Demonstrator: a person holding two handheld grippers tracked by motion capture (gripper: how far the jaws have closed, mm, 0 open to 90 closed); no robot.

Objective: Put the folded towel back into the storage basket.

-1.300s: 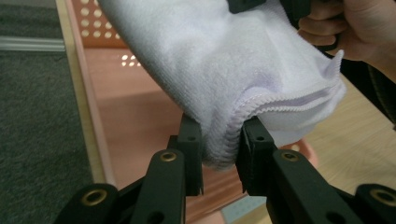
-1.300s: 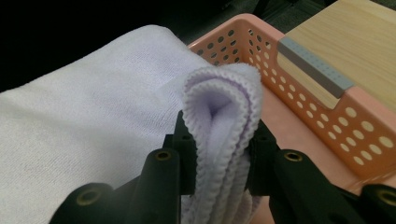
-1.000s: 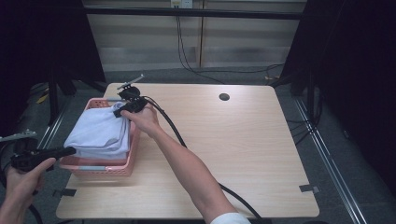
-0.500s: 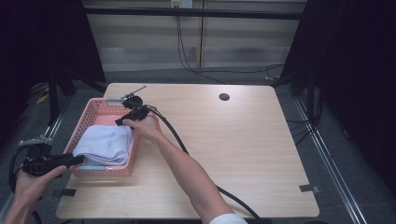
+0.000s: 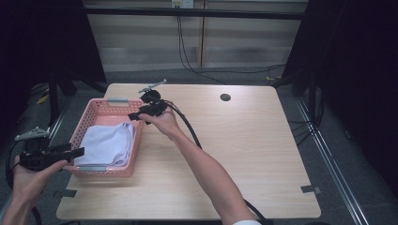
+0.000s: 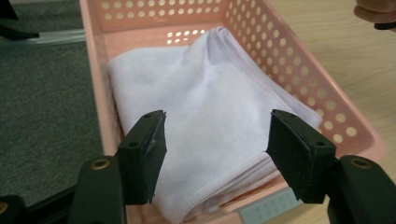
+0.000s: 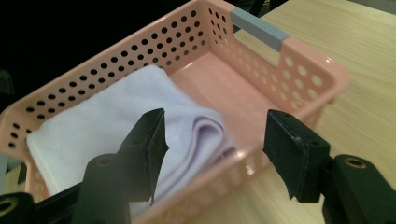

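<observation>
both my grippers have just been opening; left gripper and right gripper hang spread, nothing pinched, over the folded towel in the pink basket.

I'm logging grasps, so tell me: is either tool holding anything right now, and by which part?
Nothing is held. The left tool and right tool have just been opening with nothing between their jaws; the folded white towel lies loose in the pink basket.

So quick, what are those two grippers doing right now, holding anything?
Left gripper: open, jaws just opening, nothing held; folded towel lies in the pink basket.
Right gripper: open, jaws just opening, holding nothing.
</observation>
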